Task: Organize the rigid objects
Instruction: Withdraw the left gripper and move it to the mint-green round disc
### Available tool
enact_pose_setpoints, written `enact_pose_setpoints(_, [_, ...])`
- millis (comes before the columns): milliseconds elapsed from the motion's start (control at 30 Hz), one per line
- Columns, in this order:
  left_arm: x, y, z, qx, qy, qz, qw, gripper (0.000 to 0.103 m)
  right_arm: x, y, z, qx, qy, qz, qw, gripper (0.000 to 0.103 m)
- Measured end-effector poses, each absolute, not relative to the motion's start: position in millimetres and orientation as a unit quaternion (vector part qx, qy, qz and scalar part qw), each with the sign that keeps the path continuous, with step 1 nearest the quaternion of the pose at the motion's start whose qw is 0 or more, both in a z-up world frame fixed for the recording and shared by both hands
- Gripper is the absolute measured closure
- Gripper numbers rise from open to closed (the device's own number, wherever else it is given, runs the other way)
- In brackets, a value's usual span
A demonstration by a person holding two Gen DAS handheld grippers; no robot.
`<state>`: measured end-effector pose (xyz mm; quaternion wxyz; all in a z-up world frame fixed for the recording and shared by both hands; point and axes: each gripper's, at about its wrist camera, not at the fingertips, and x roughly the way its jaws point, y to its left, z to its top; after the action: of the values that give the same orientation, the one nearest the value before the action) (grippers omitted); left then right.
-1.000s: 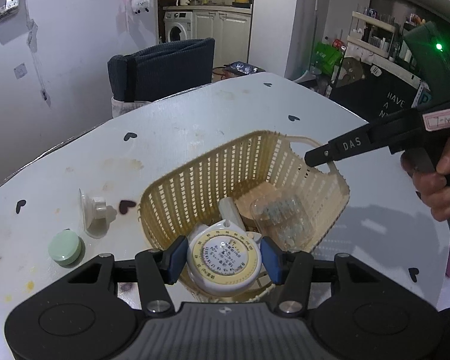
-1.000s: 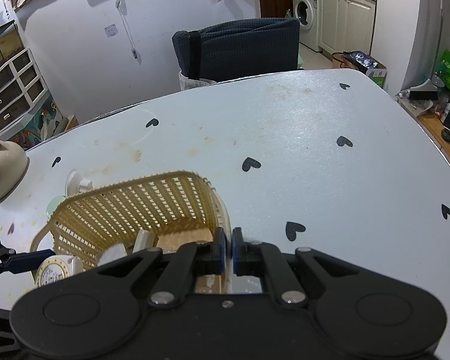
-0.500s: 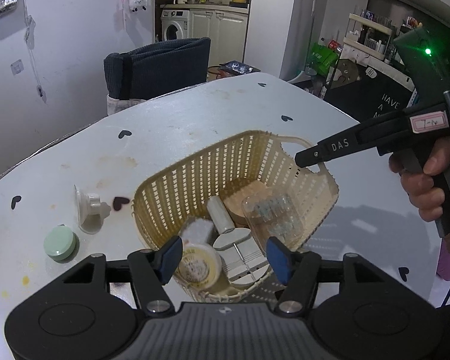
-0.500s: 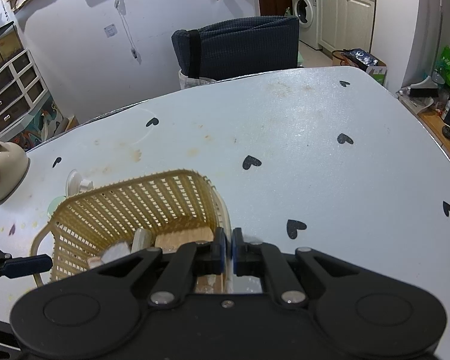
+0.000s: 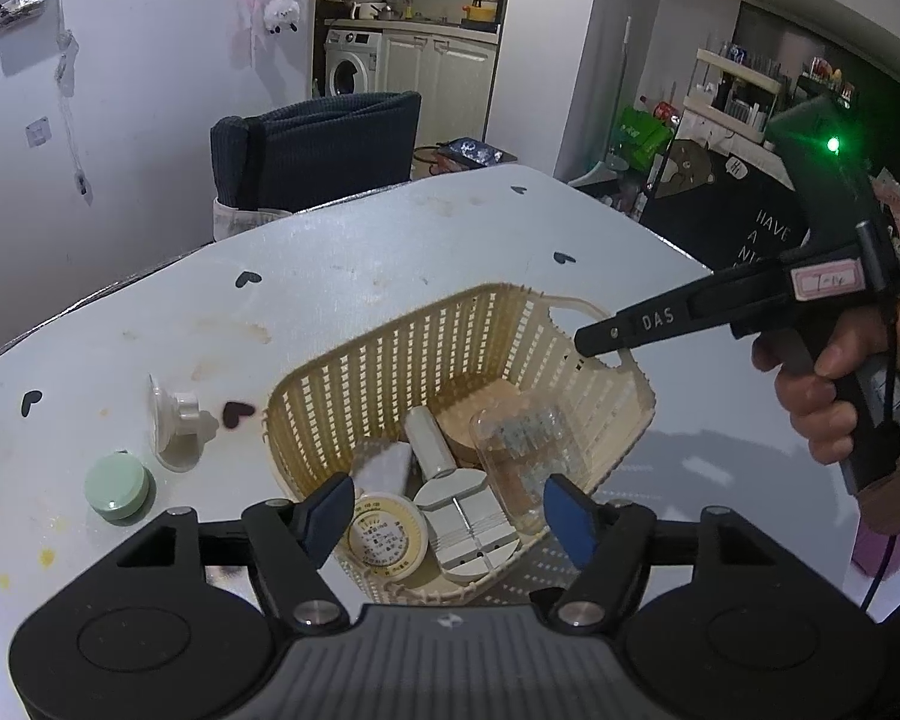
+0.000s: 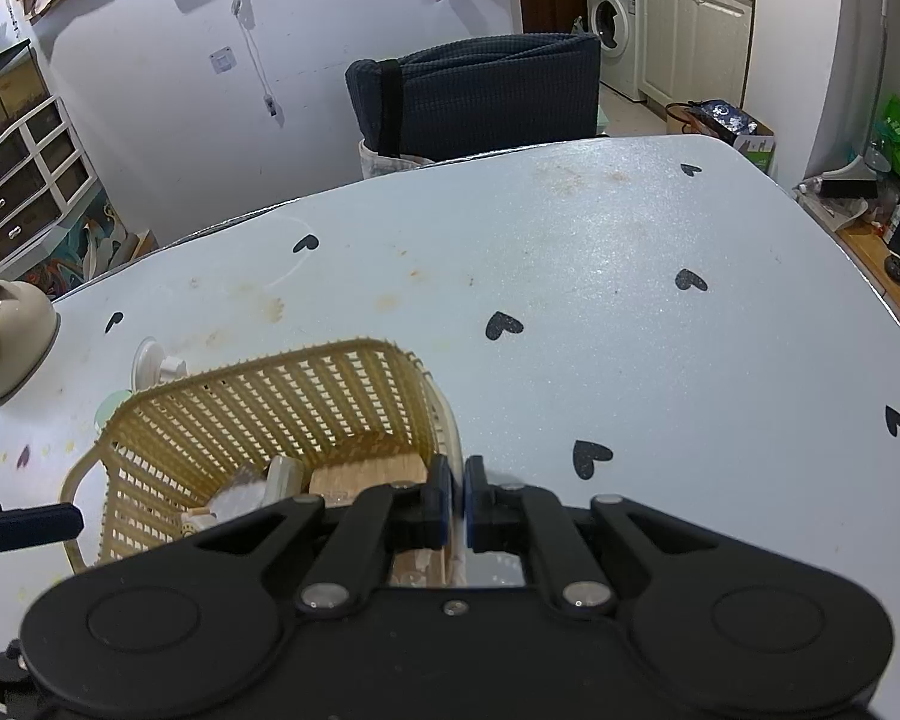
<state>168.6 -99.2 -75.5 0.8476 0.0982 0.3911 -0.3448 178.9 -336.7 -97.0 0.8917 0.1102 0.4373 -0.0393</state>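
Cream plastic latticework formed the basket (image 5: pixel 390 372) that stood on the pale, heart-dotted desk (image 6: pixel 570 276), holding a round tape measure (image 5: pixel 388 536), a clear plastic case (image 5: pixel 525 450), a white cylinder (image 5: pixel 429 441) and a tan wooden block (image 5: pixel 471 426). The left gripper (image 5: pixel 447 507) hung over the basket's near rim at 6 o'clock, jaws spread wide and holding nothing. The right gripper (image 6: pixel 455 501) had its jaws pinched onto the basket's handle rim at 3 o'clock. A green lid (image 5: pixel 117 486) and a white suction hook (image 5: pixel 174 420) lay on the desk at 9 o'clock of the basket.
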Motion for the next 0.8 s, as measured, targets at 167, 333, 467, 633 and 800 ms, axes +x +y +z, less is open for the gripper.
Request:
enact_pose_setpoints(167, [166.0,-94.7,-67.0,0.085,0.378,-0.346,0.855,0.03,178.9,-337.1,-96.8,0.112,0.437,-0.037,0.892,0.098])
enact_pose_setpoints(333, [165.7,-85.2,-55.9,0.063,0.359,-0.341,0.866,0.028,178.1,-337.1,-96.8,0.109,0.436,-0.036,0.892,0.098])
enact_pose_setpoints(467, [168.4,-73.5,-46.1,0.043,0.342,-0.328,0.879,0.022,178.0,-337.1,-96.9,0.11,0.436,-0.036,0.892,0.098])
enact_pose_setpoints(633, [176.3,-56.7,-39.6,0.025,0.327,-0.303,0.895,0.016,178.5,-337.1,-97.1,0.109,0.437,-0.036,0.892,0.098])
enact_pose_setpoints(800, [190.8,-37.8,-41.4,0.006,0.323,-0.27,0.907,0.011,178.7,-336.9,-97.6,0.109,0.437,-0.037,0.892,0.098])
